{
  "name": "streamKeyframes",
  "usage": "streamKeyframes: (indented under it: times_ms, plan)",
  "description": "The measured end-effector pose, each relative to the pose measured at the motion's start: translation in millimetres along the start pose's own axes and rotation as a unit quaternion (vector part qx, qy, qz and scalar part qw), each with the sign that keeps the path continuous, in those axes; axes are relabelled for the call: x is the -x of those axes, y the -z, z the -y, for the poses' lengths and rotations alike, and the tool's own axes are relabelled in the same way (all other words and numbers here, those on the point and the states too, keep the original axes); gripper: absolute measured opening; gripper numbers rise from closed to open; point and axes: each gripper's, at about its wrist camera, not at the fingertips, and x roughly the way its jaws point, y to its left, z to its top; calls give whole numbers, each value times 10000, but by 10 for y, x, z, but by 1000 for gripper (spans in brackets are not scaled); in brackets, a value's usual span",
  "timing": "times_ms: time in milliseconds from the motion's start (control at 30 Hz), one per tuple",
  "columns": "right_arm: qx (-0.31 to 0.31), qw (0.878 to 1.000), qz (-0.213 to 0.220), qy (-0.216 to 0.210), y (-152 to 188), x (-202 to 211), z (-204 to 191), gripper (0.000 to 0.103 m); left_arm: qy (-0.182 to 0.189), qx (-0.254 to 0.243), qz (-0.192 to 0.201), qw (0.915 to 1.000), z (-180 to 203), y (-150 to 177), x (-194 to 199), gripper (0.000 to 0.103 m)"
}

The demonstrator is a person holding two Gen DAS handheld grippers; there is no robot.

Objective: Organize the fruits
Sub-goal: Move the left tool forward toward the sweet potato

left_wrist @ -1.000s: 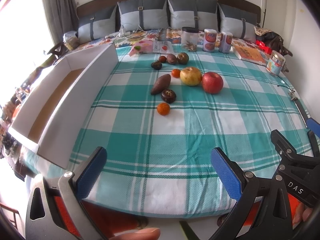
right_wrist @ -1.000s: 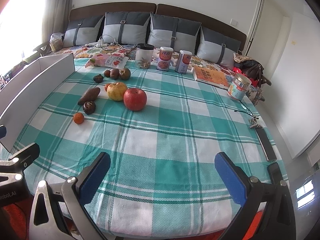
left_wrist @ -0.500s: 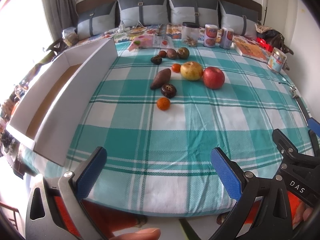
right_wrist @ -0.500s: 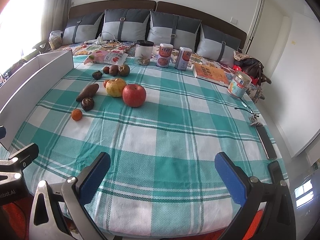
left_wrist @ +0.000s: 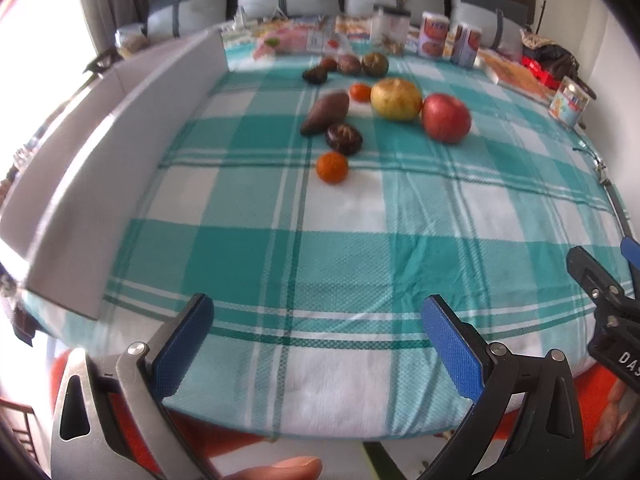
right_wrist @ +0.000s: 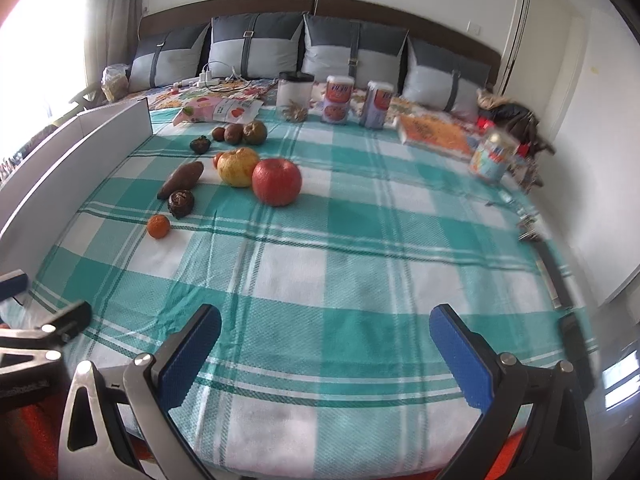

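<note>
Several fruits lie on a teal checked cloth (left_wrist: 352, 256): a red apple (left_wrist: 446, 118) (right_wrist: 277, 182), a yellow apple (left_wrist: 396, 99) (right_wrist: 239, 167), a brown sweet potato (left_wrist: 325, 113) (right_wrist: 182, 179), a dark round fruit (left_wrist: 343, 139) (right_wrist: 181, 203) and a small orange (left_wrist: 332, 167) (right_wrist: 158, 226). Smaller dark fruits (left_wrist: 346, 65) (right_wrist: 240, 133) sit farther back. A long white box (left_wrist: 104, 160) (right_wrist: 72, 164) stands along the left. My left gripper (left_wrist: 318, 344) and right gripper (right_wrist: 326, 354) hang open over the near edge, far from the fruit.
Jars and tins (right_wrist: 336, 98), a snack bag (right_wrist: 218, 112), a book (right_wrist: 434, 134) and a printed tin (right_wrist: 492, 158) line the back and right. Grey cushions (right_wrist: 256, 52) stand behind. A phone (right_wrist: 554, 280) lies at the right edge.
Both grippers have moved forward toward the fruit, which looks larger now. Both stay open with nothing held.
</note>
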Motion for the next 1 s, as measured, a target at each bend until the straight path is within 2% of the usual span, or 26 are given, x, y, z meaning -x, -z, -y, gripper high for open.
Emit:
streamKeyframes:
  times_ms: [100, 267, 333, 433, 567, 667, 767, 933, 1000]
  plan:
    - [-89, 9997, -209, -29, 37, -279, 49, 103, 88, -65, -282, 9995, 8, -61, -375, 103]
    - [41, 9993, -356, -45, 65, -862, 50, 103, -176, -448, -234, 9986, 114, -163, -816, 103]
    - [57, 9989, -452, -74, 55, -1074, 63, 103, -51, -348, -101, 9993, 77, -184, -834, 103]
    - [37, 9988, -478, -92, 48, -1286, 84, 103, 146, -98, -114, 9998, 5, -194, -873, 103]
    - [-225, 9982, -426, -366, 42, -1377, 178, 103, 155, -133, 243, 9995, -3, -99, -844, 103]
    - [-247, 9981, -386, -408, 53, -1381, 187, 103, 155, -165, 426, 9988, 5, -33, -813, 103]
    - [-260, 9981, -371, -406, 58, -1382, 186, 103, 227, -289, 312, 9988, 2, -86, -828, 103]
    - [-261, 9981, -374, -415, 60, -1378, 193, 103, 758, -1084, 187, 9910, -78, -236, -907, 103]
    - [-259, 9981, -373, -411, 60, -1378, 191, 103, 789, -1099, 206, 9906, -70, -292, -936, 103]
